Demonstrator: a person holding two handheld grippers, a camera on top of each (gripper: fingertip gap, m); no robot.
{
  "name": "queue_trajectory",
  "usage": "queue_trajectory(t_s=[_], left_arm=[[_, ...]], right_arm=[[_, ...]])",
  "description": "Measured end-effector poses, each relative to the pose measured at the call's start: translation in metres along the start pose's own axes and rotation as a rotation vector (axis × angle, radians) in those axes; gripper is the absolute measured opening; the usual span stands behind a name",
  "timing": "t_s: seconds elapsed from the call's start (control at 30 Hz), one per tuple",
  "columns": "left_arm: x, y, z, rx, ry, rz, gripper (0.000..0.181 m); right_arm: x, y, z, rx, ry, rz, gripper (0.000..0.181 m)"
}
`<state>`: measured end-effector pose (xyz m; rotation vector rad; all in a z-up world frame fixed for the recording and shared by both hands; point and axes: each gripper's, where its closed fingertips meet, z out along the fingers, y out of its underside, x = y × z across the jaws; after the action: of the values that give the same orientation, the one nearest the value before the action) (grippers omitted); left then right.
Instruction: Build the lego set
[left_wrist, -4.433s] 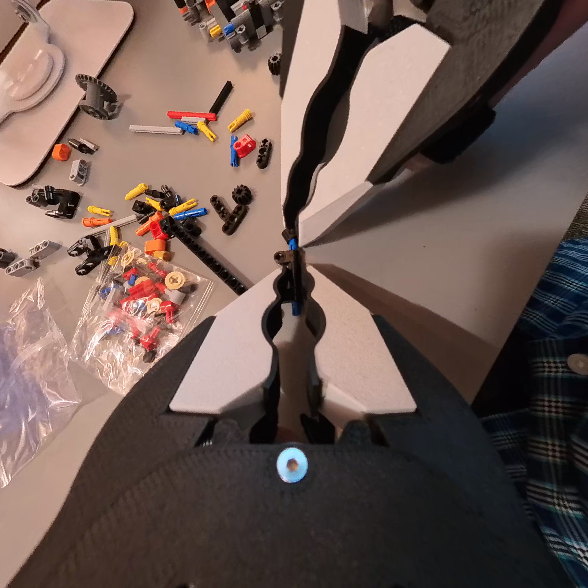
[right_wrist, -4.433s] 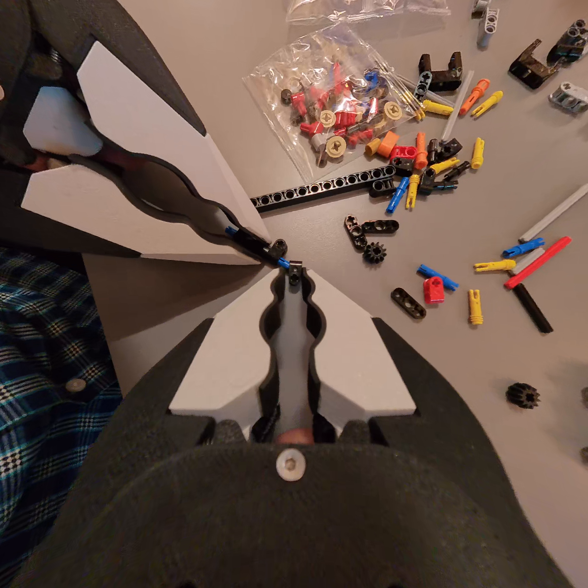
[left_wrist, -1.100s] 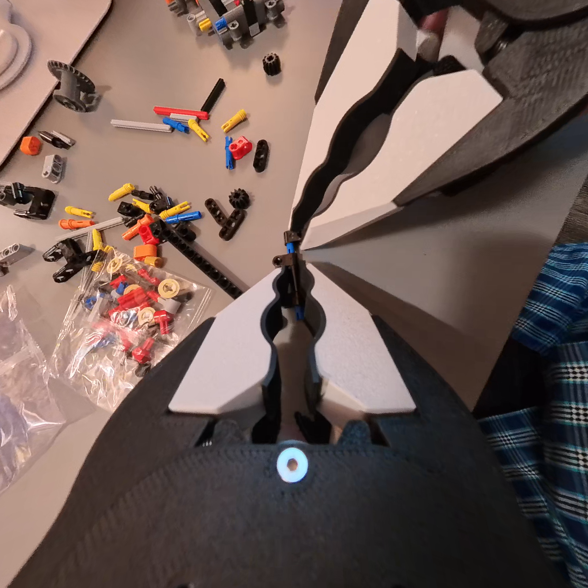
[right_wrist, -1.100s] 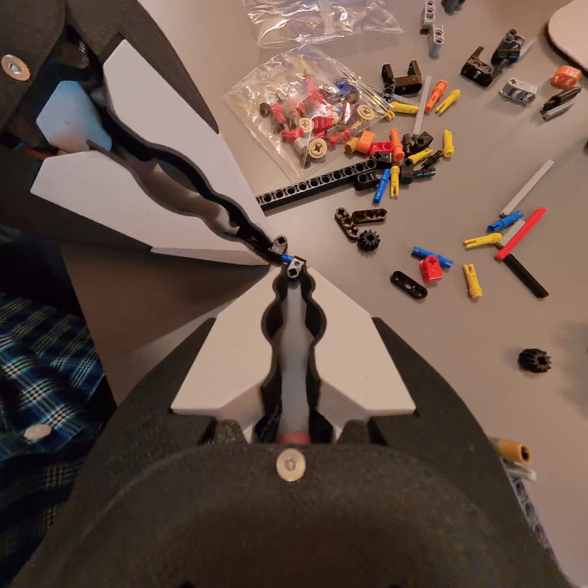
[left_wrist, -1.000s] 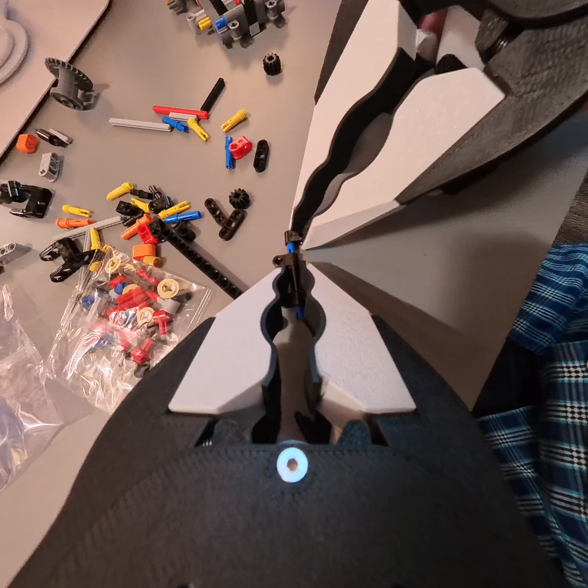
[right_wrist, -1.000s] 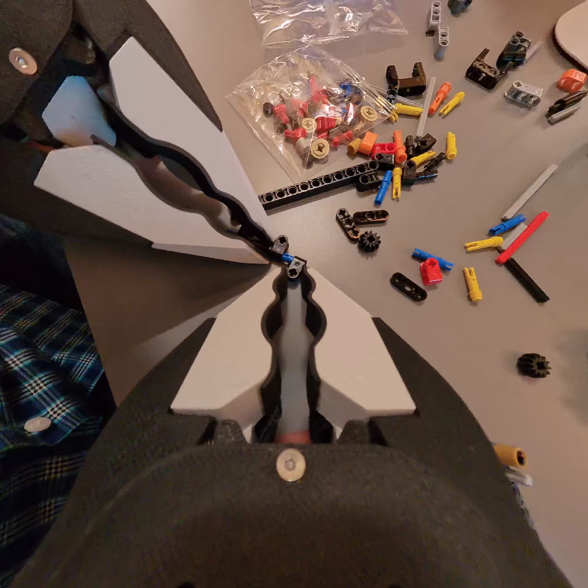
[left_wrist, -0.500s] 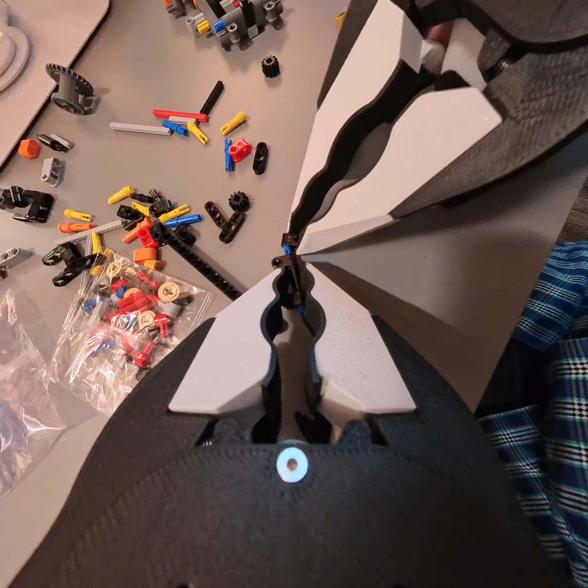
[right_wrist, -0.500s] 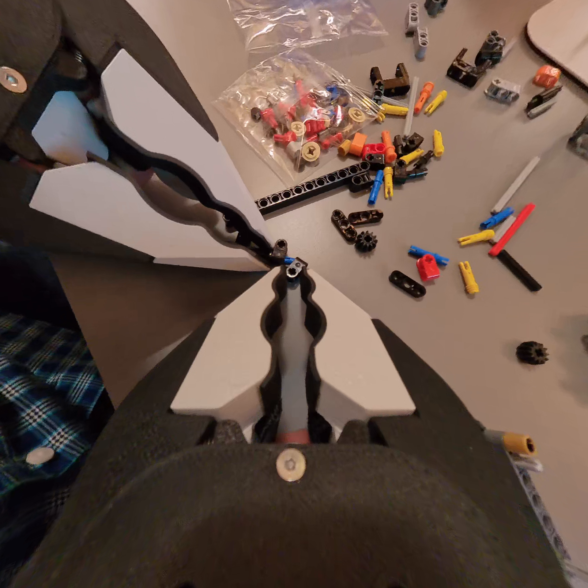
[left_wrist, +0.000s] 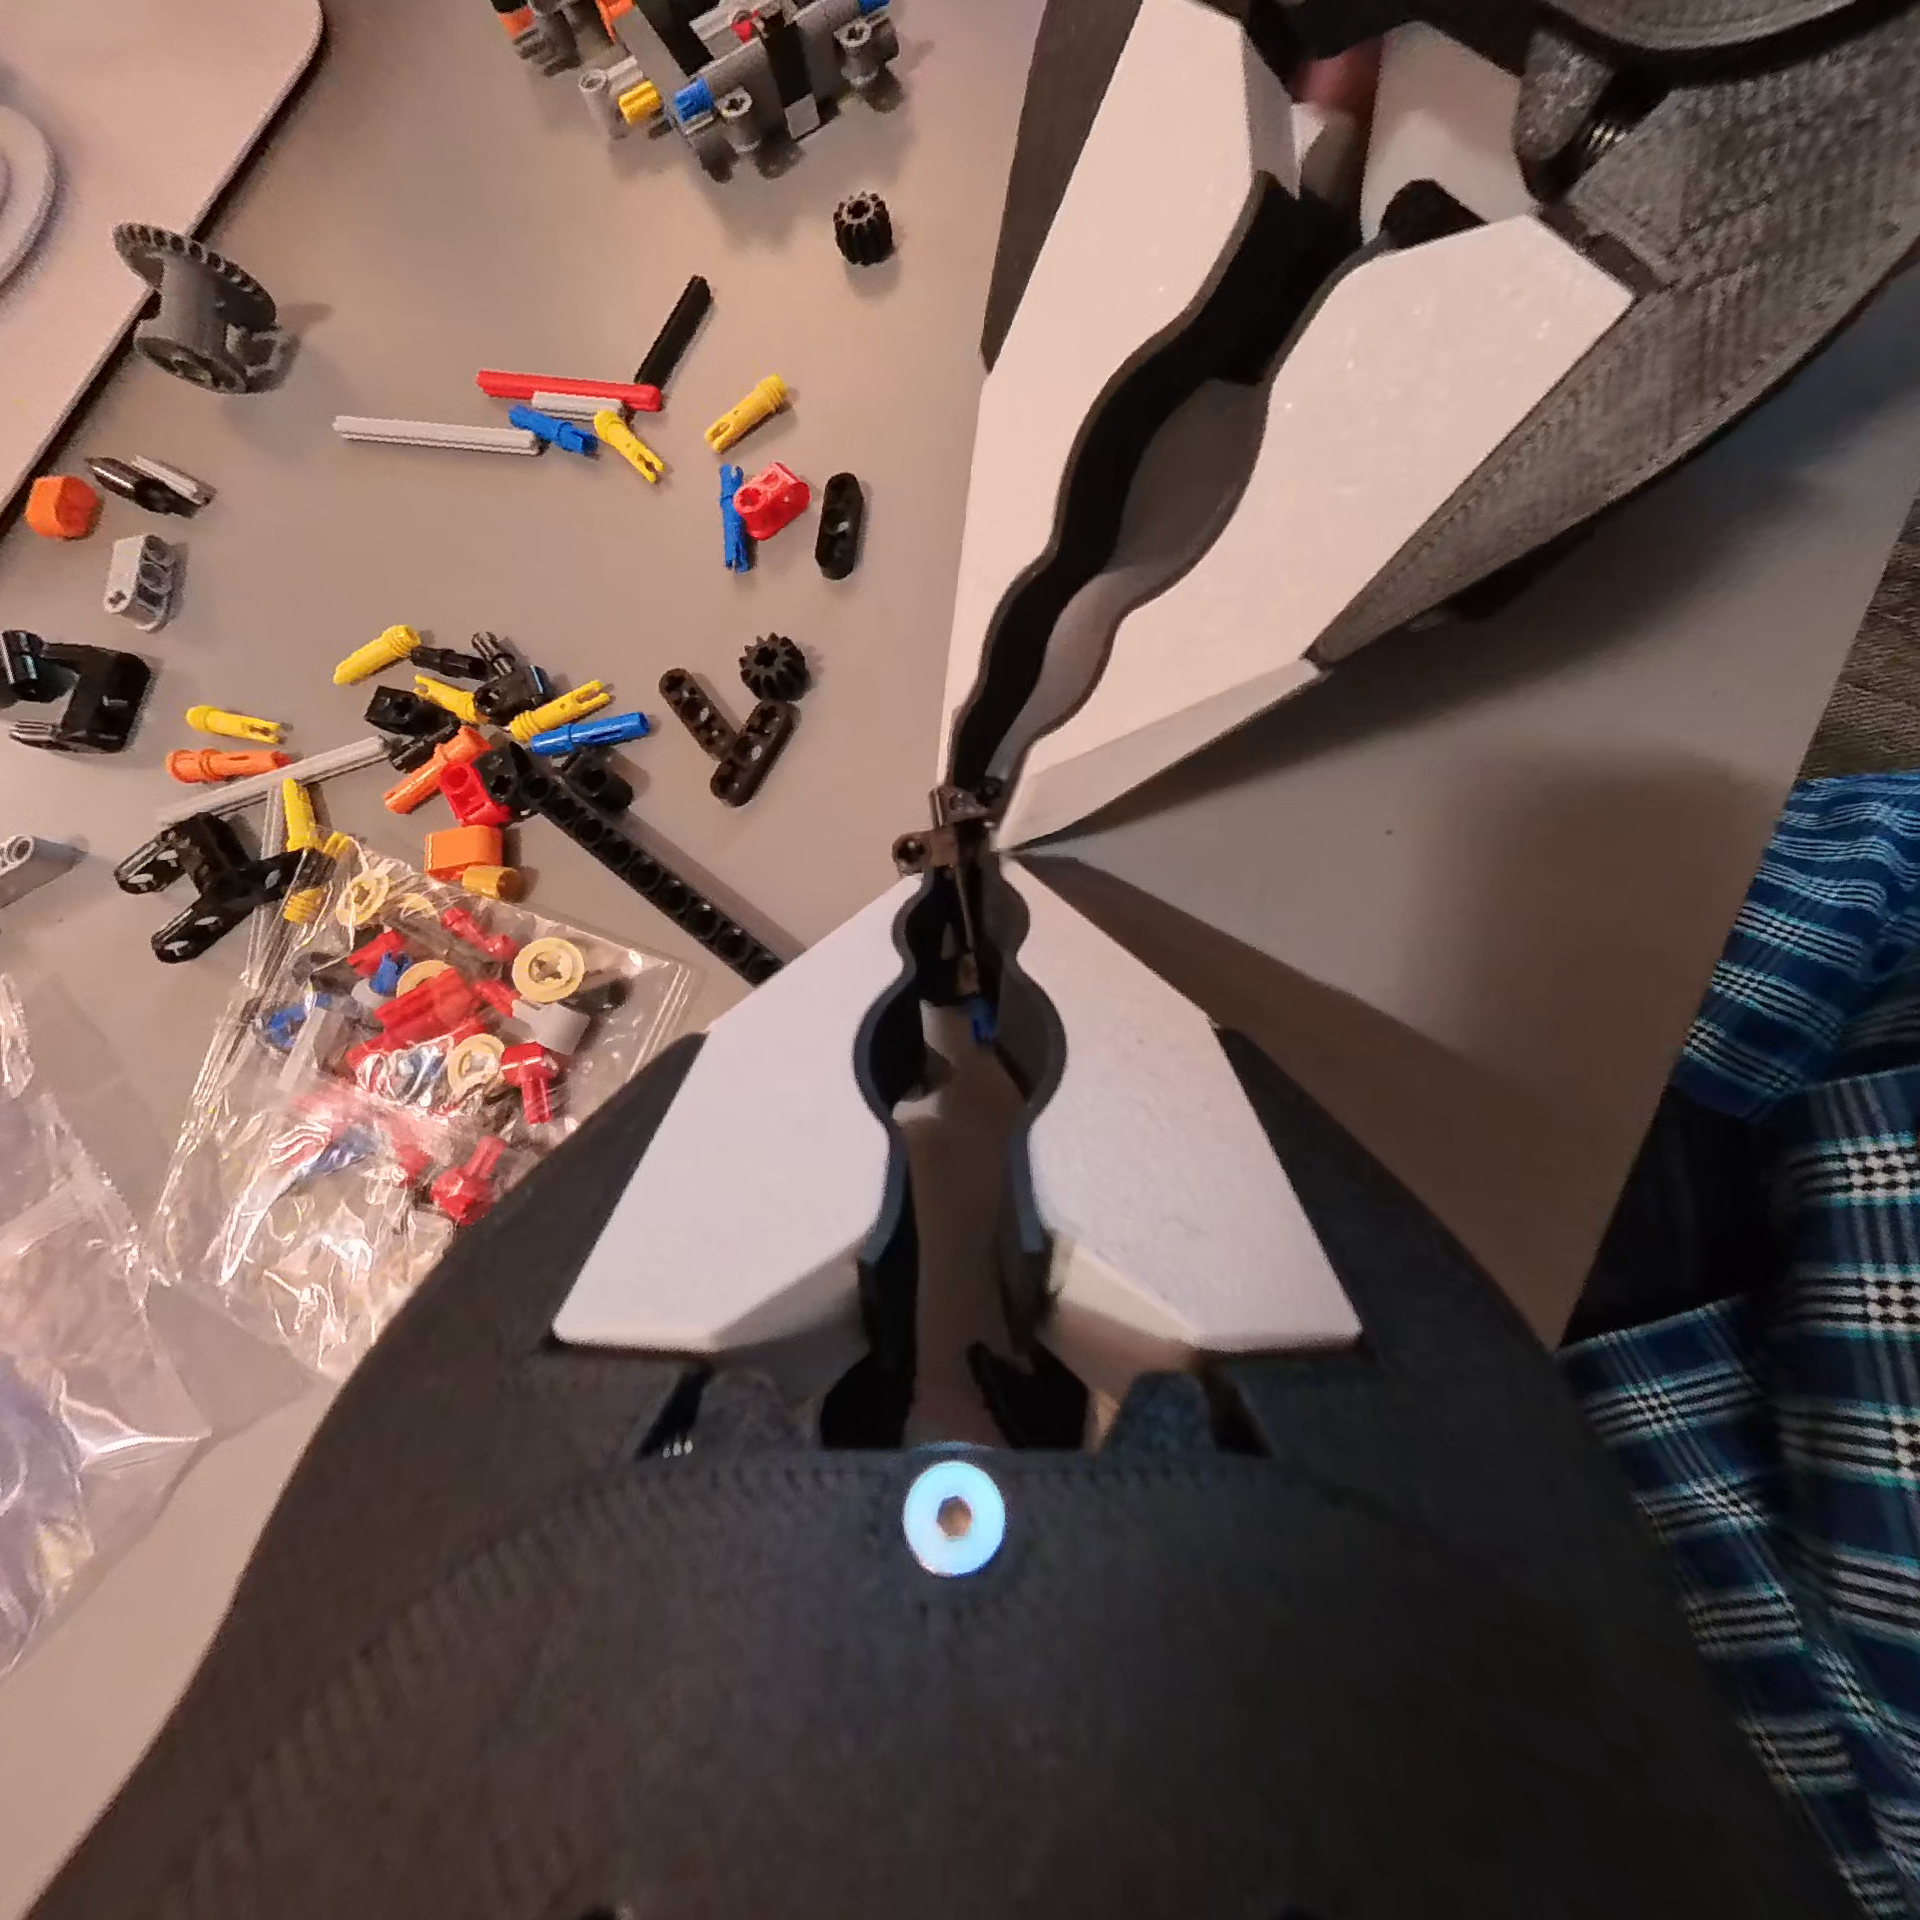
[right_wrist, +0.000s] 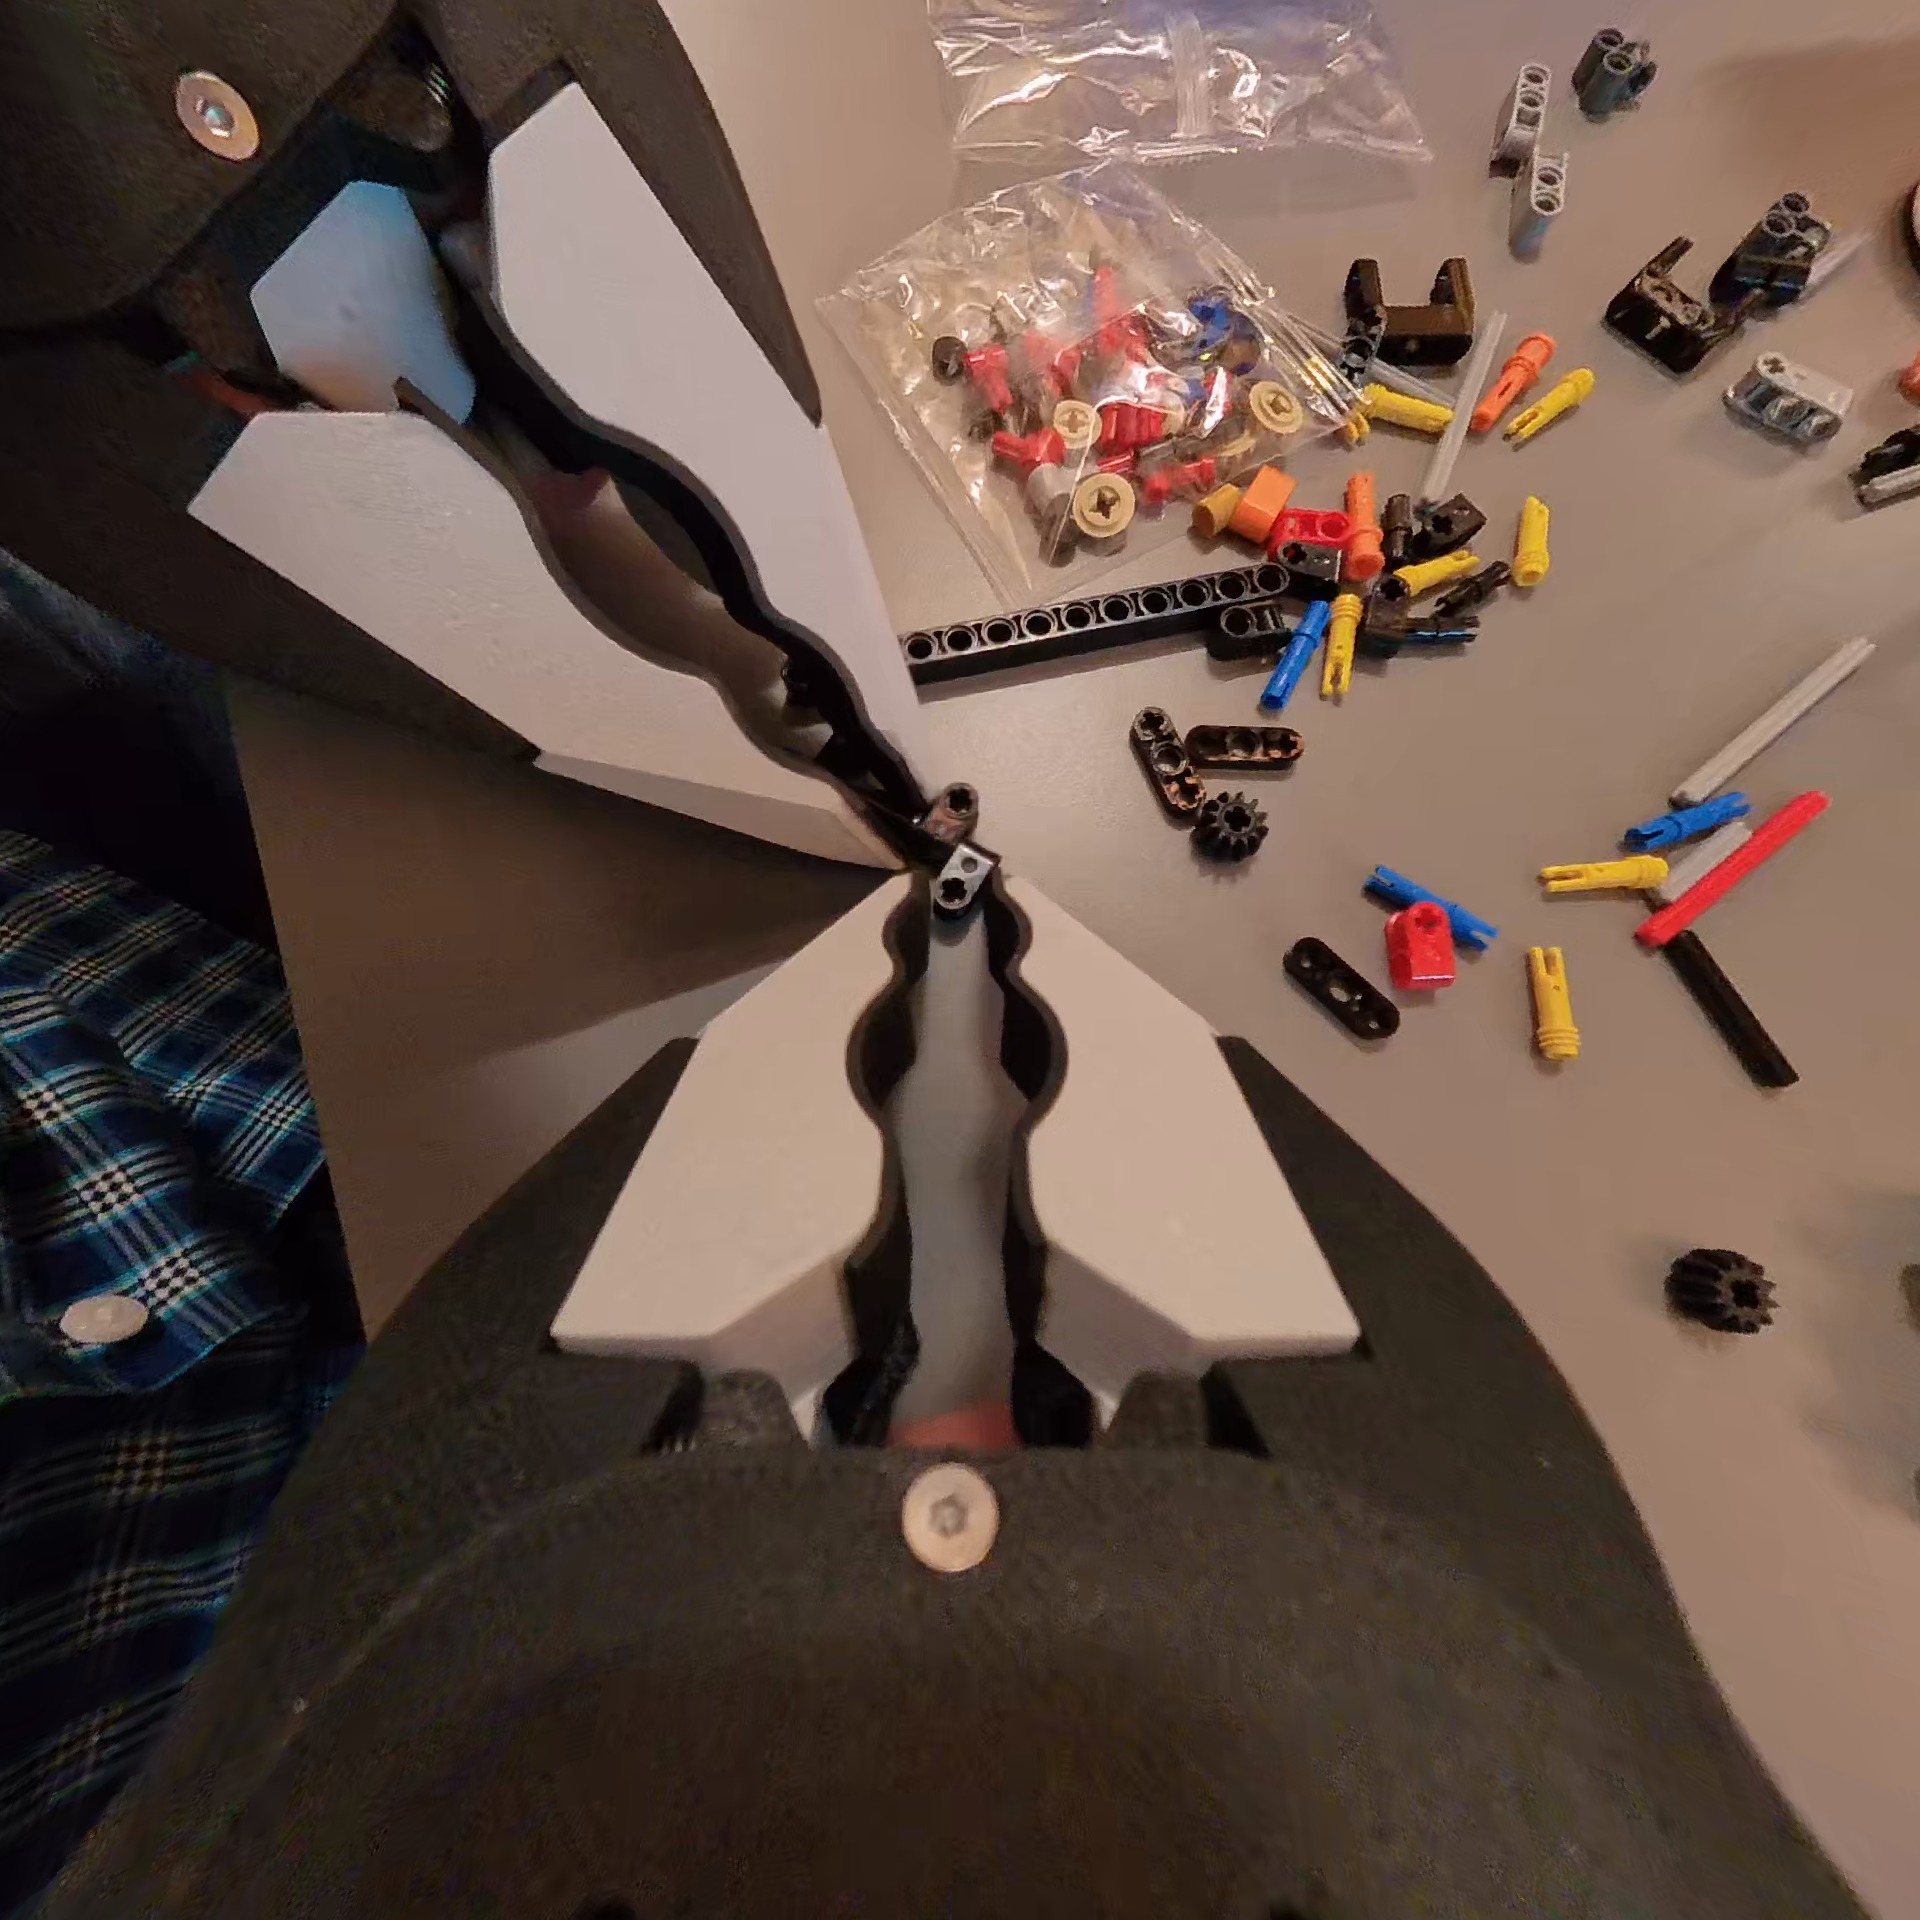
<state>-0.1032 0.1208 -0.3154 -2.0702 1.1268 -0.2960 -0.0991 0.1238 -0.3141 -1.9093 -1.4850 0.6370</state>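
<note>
My left gripper is shut on a thin black beam. A blue pin shows at the beam's inner end, in the gap between the fingers. My right gripper is shut on a small black connector. The two grippers meet tip to tip above the grey table. The connector is pressed against the holed end of the beam. In the left wrist view, the right gripper comes in from the upper right. In the right wrist view, the left gripper comes in from the upper left.
Loose pins, axles and gears lie across the table, with a long black beam, a clear bag of small parts and a grey spool gear. A part-built assembly stands at the far edge. A person's plaid sleeve is close by. The part-built assembly is about equally far from each gripper, around 20 centimeters.
The two grippers have closed the small gap between them. The blue pin tip that showed between beam and connector is now hidden, and the two parts touch.
</note>
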Motion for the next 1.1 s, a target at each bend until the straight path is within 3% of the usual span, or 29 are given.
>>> queue_trajectory(t_s=[0.03, 0.2, 0.3, 0.77, 0.93, 1.1], left_arm=[[0.0, -0.001, 0.0, 0.0, -0.01, 0.006, 0.004], [0.004, -0.003, 0.002, 0.001, -0.006, -0.007, 0.005], [0.006, -0.005, 0.003, 0.003, -0.009, 0.004, 0.005], [0.006, -0.005, 0.004, -0.001, 0.035, -0.068, 0.005], [0.01, -0.007, 0.005, 0.002, 0.04, -0.058, 0.005], [0.007, -0.024, -0.007, 0.082, 0.044, -0.071, 0.024]], right_arm=[[0.0, 0.001, -0.002, -0.003, 0.015, -0.009, 0.01], [0.006, 0.001, -0.012, 0.007, 0.074, -0.041, 0.01], [0.008, -0.003, -0.014, 0.018, 0.075, -0.039, 0.0], [0.003, 0.004, -0.012, 0.04, 0.09, -0.13, 0.0], [-0.001, 0.002, -0.019, 0.05, 0.058, -0.073, 0.0], [0.013, 0.0, -0.049, 0.064, 0.093, -0.069, 0.002]])
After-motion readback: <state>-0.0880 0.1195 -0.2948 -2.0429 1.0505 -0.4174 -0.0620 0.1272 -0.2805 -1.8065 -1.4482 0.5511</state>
